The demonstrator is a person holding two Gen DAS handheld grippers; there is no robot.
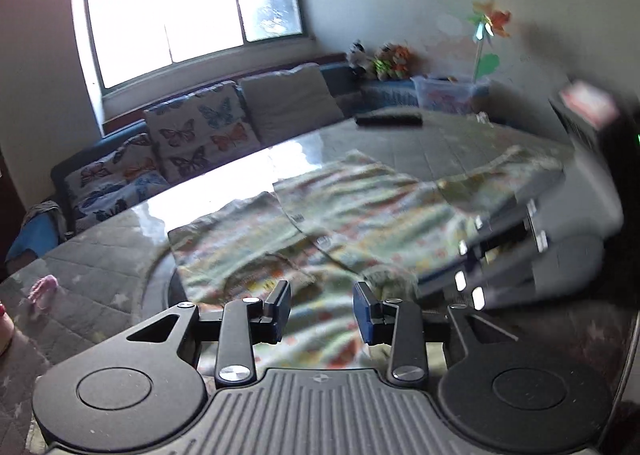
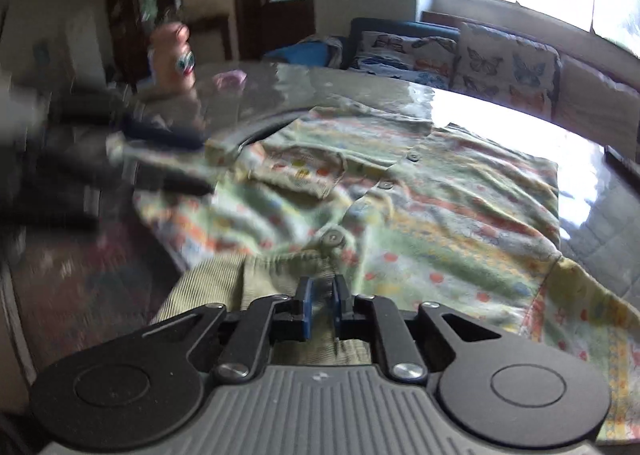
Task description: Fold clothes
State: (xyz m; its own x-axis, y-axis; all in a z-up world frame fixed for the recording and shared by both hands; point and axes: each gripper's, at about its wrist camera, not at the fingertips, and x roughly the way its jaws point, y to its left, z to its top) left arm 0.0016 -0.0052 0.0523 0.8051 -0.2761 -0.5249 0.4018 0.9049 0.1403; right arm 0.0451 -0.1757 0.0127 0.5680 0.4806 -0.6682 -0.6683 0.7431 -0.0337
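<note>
right gripper (image 2: 321, 305) was clamped on the ribbed hem of the patterned shirt (image 2: 420, 207) spread on the glossy table (image 2: 500, 111); left gripper (image 1: 322, 309) hovered above it, fingers apart.

Home living room: sofa (image 1: 192, 135), table (image 1: 224, 183)

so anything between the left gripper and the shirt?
Nothing visible. The left gripper is open directly over the patterned shirt, with only air between the pads and the fabric. The right gripper is shut on the shirt's ribbed collar, off to the side, not in the path.
</note>
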